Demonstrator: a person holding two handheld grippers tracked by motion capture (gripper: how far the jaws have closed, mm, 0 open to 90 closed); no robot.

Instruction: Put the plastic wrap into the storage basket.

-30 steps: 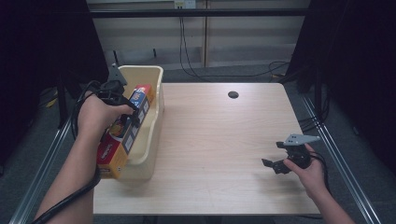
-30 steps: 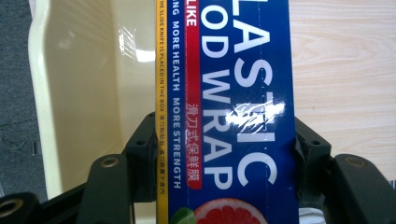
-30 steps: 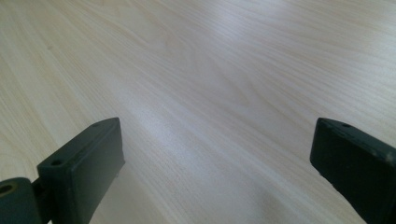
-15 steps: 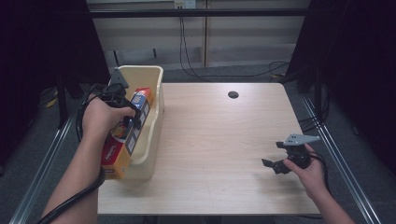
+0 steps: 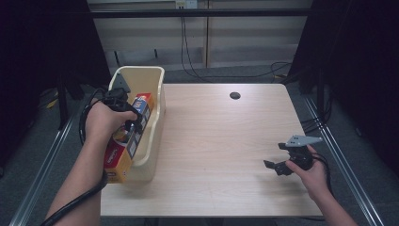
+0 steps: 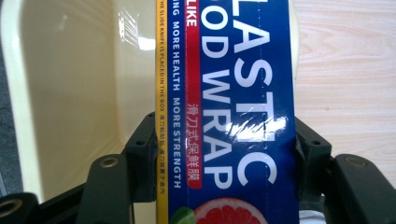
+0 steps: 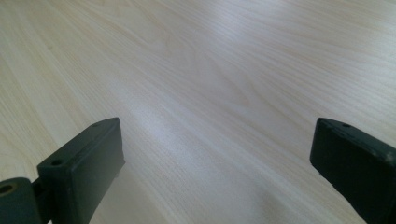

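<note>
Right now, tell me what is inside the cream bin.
A long plastic wrap box slants in the cream bin, gripped by the left tongs. Its near end sticks out over the rim. The box and hand cover much of the bin floor.

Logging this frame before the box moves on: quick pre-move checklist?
1. Left tool clamped on the plastic wrap box: ok.
2. Box clear of the cream bin: not ok, far end over the bin, near end past its front wall.
3. Box square in the jaws: ok.
4. Right tool open, nothing held: ok.
5. Bare table for a set-down: ok.
6. Bin contents: cannot tell.
</note>
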